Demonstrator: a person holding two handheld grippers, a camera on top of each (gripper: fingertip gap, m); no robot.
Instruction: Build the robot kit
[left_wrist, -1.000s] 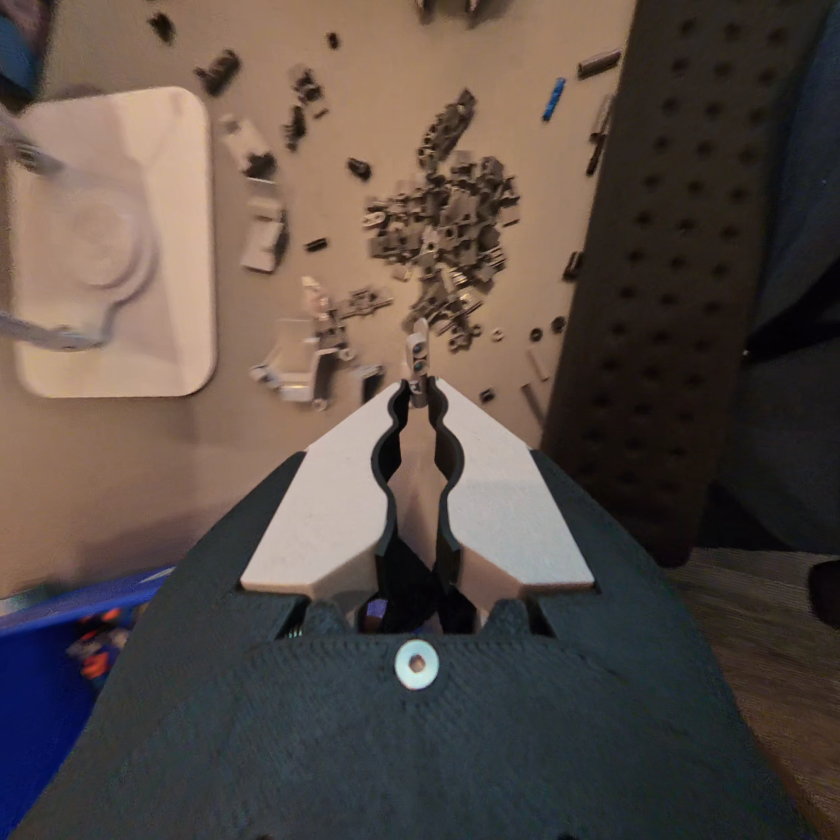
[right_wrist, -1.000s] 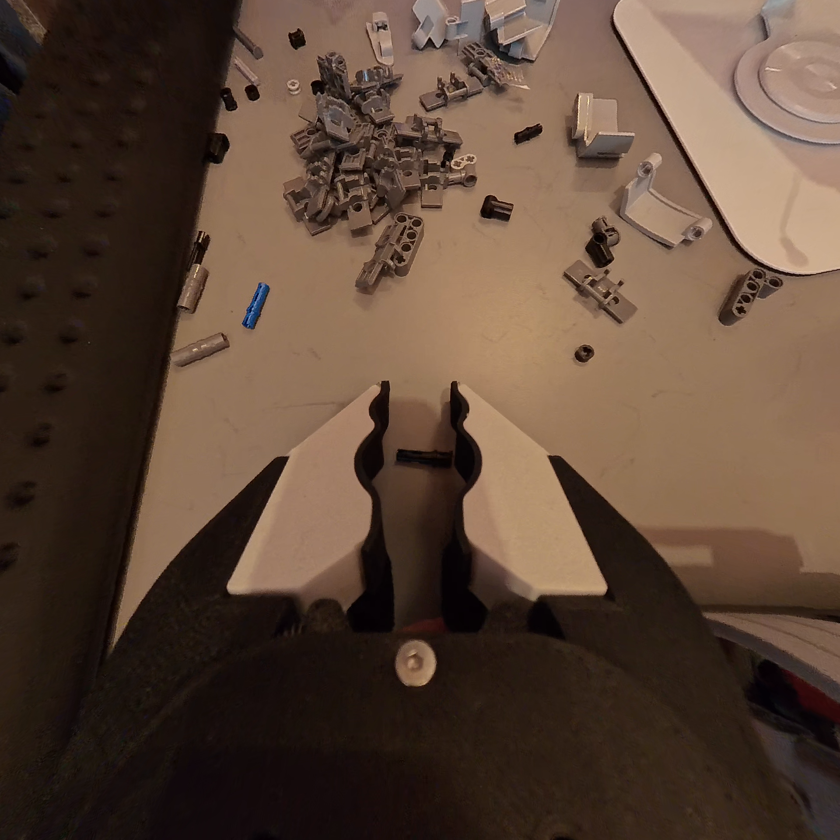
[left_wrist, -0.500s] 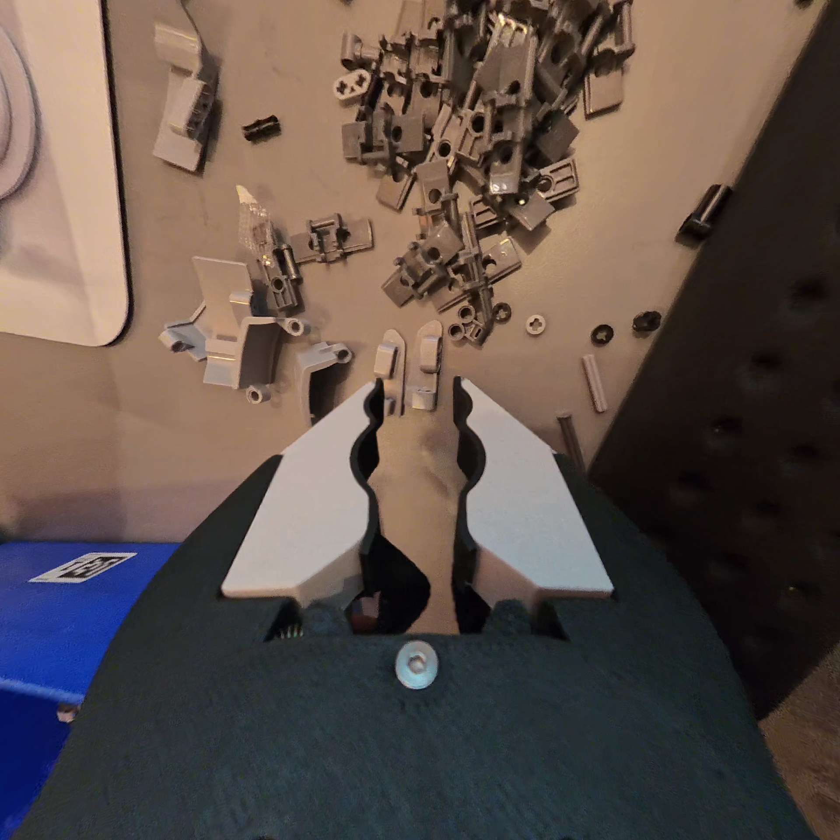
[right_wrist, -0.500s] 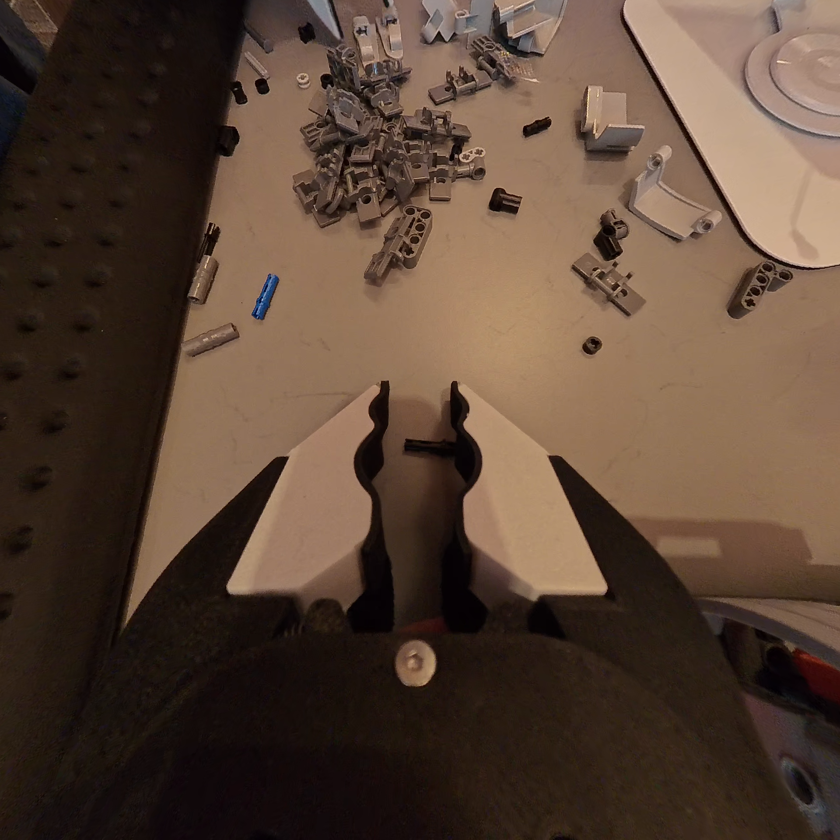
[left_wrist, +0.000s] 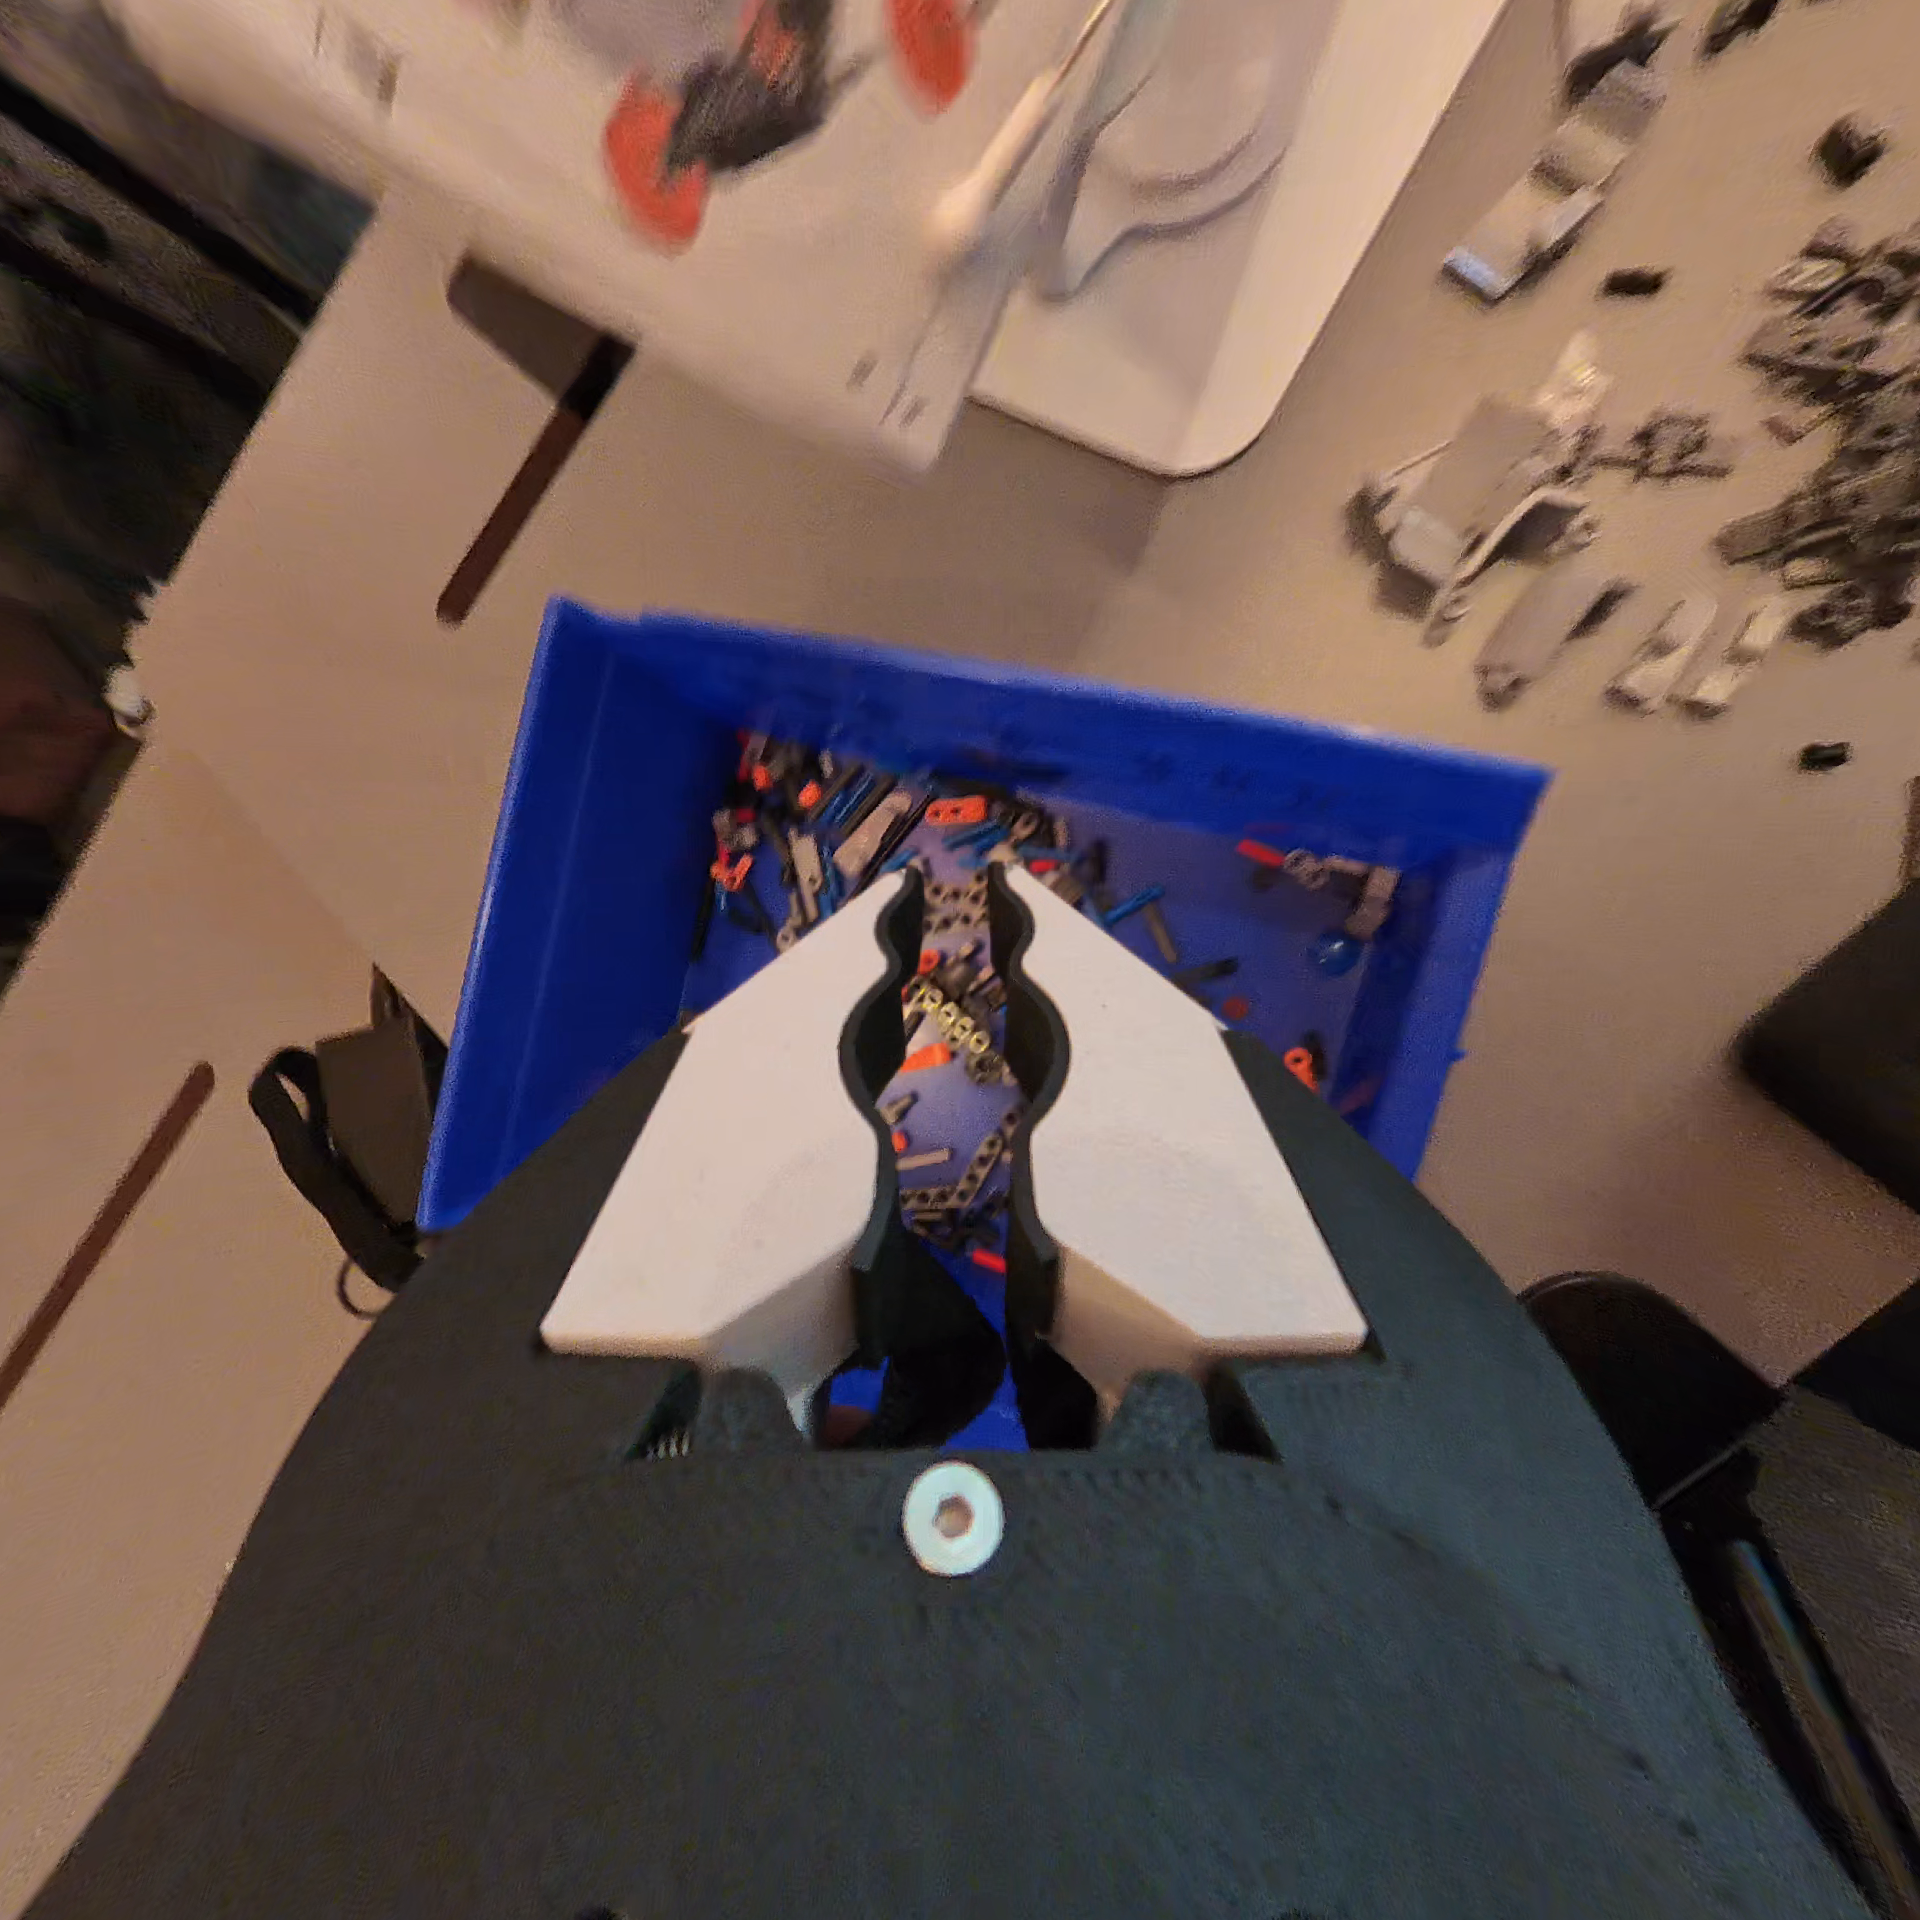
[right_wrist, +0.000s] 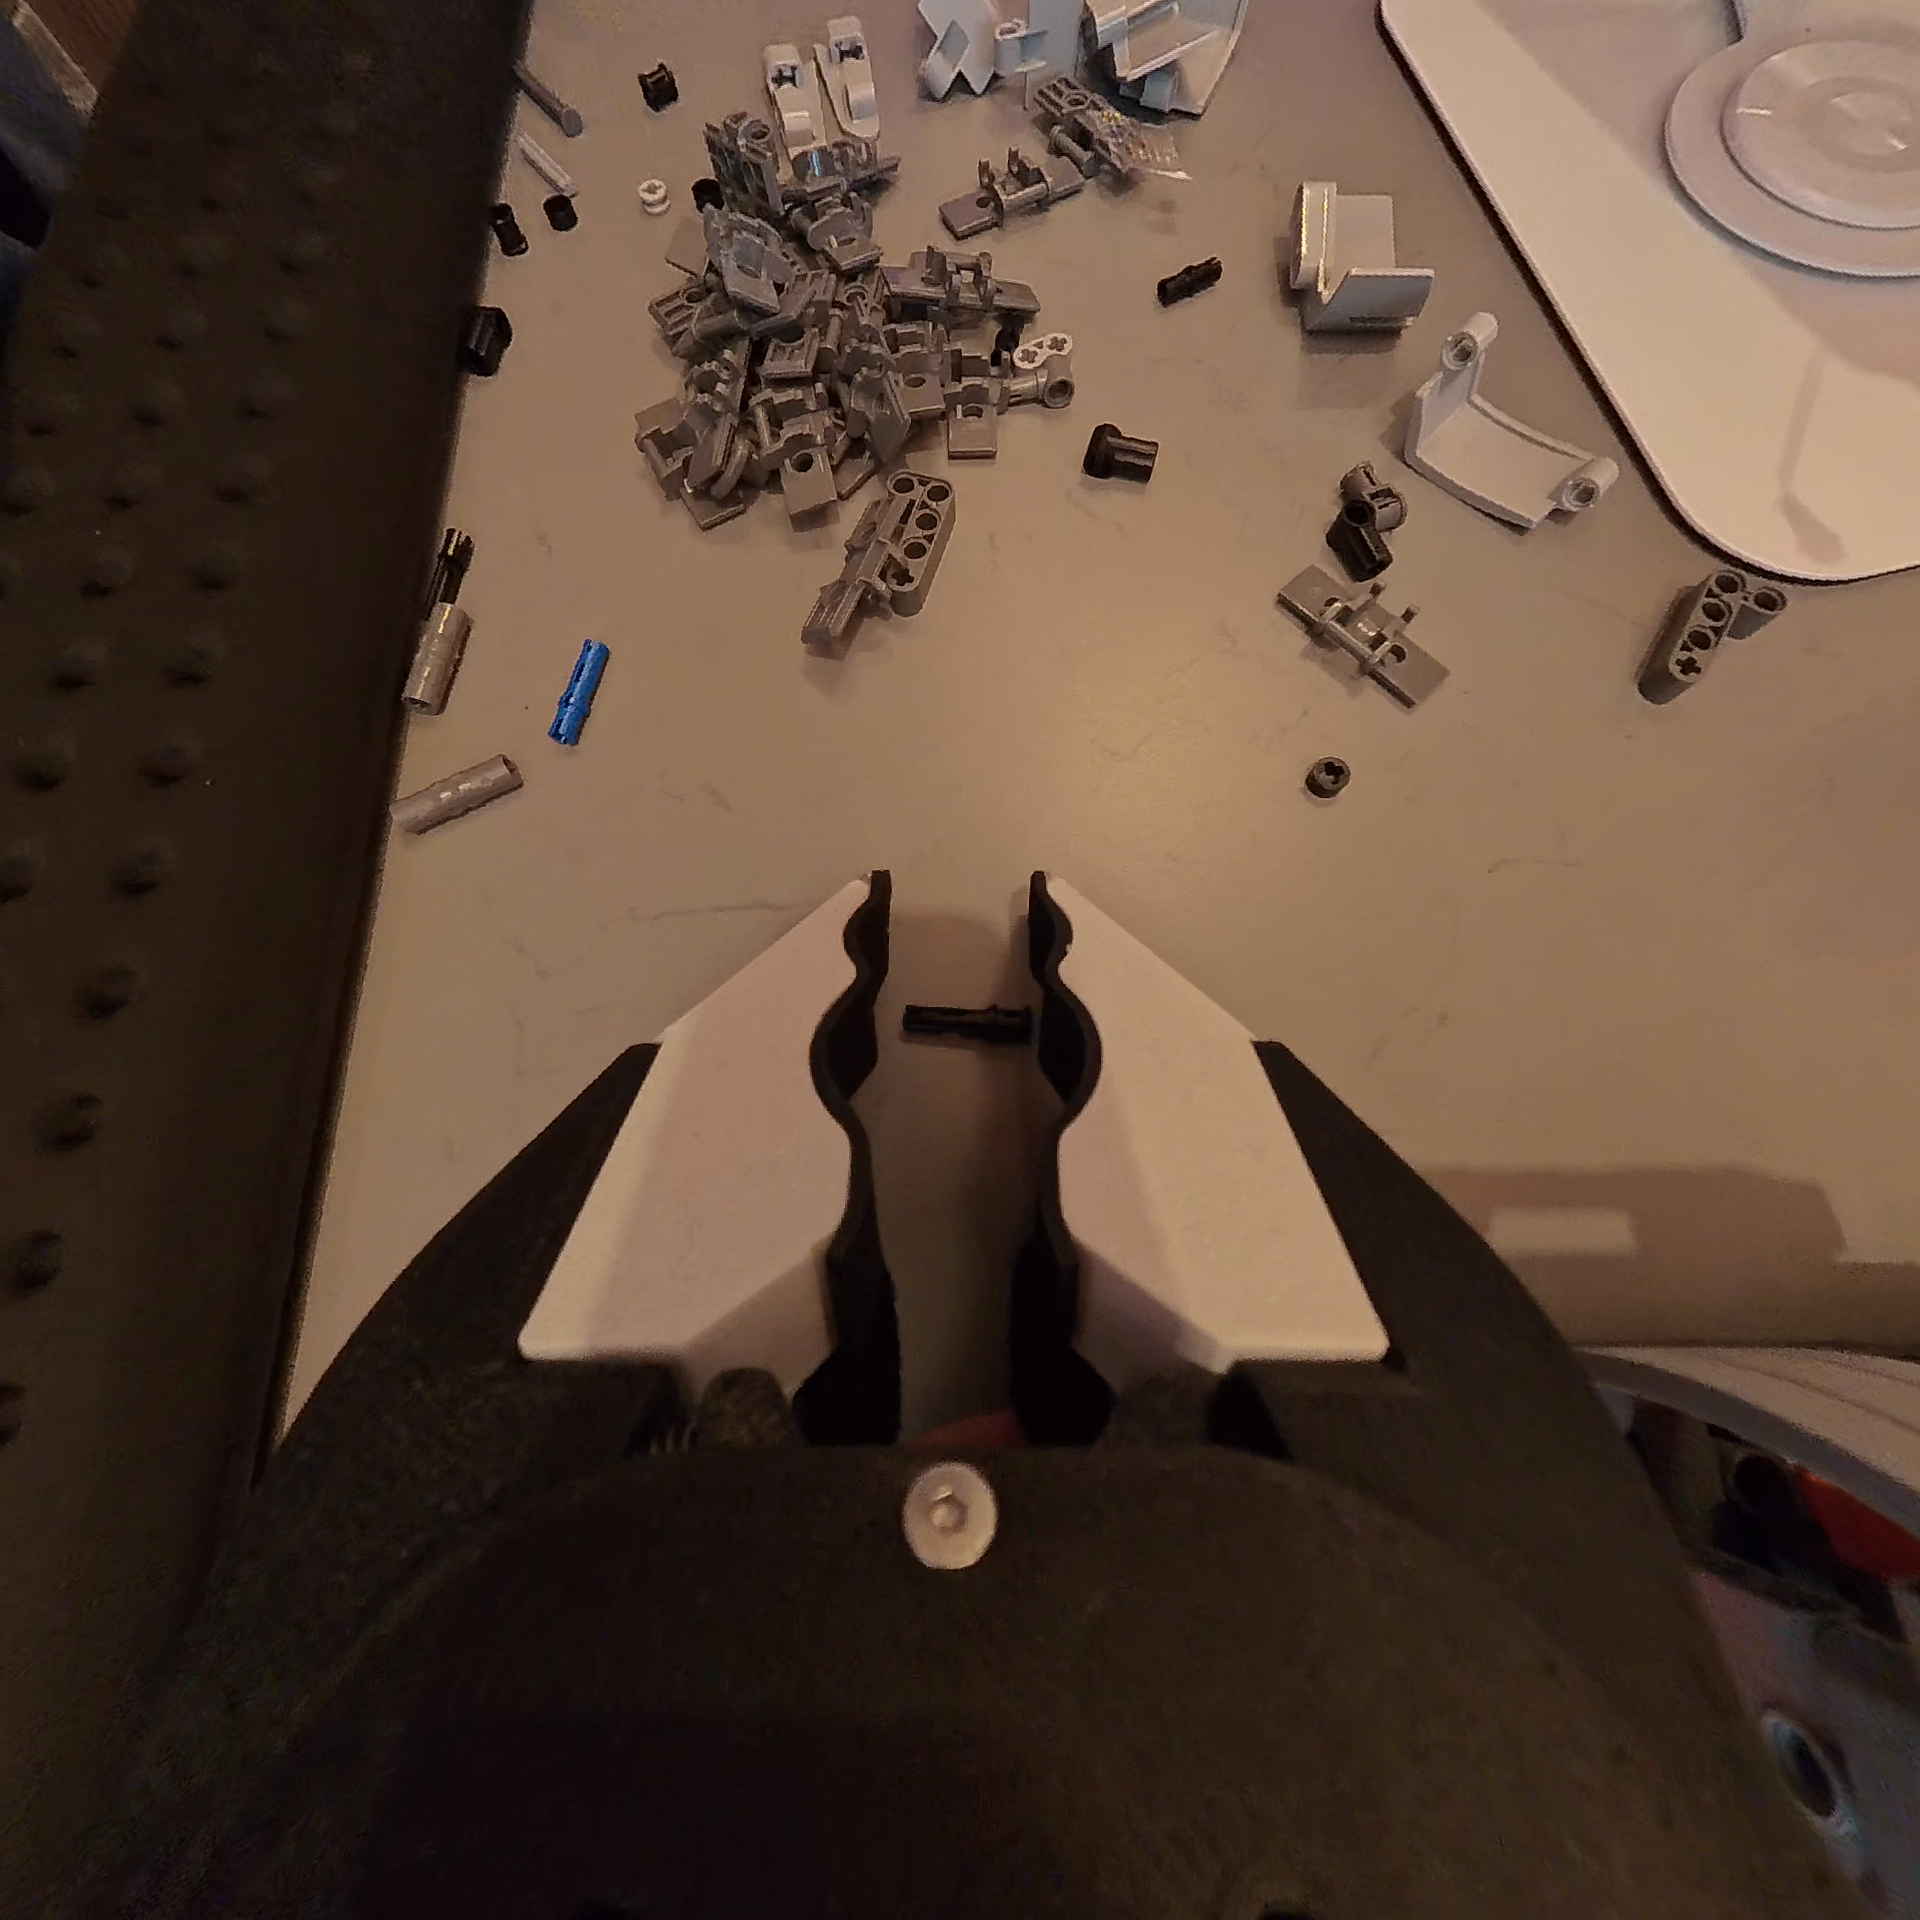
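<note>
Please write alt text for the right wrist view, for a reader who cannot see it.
The right gripper hangs open just above a grey table, with a small black pin lying crosswise between its fingers. Farther off lie a pile of grey building-toy parts, a blue pin and a white tray. A dark studded mat runs along the left.
</note>
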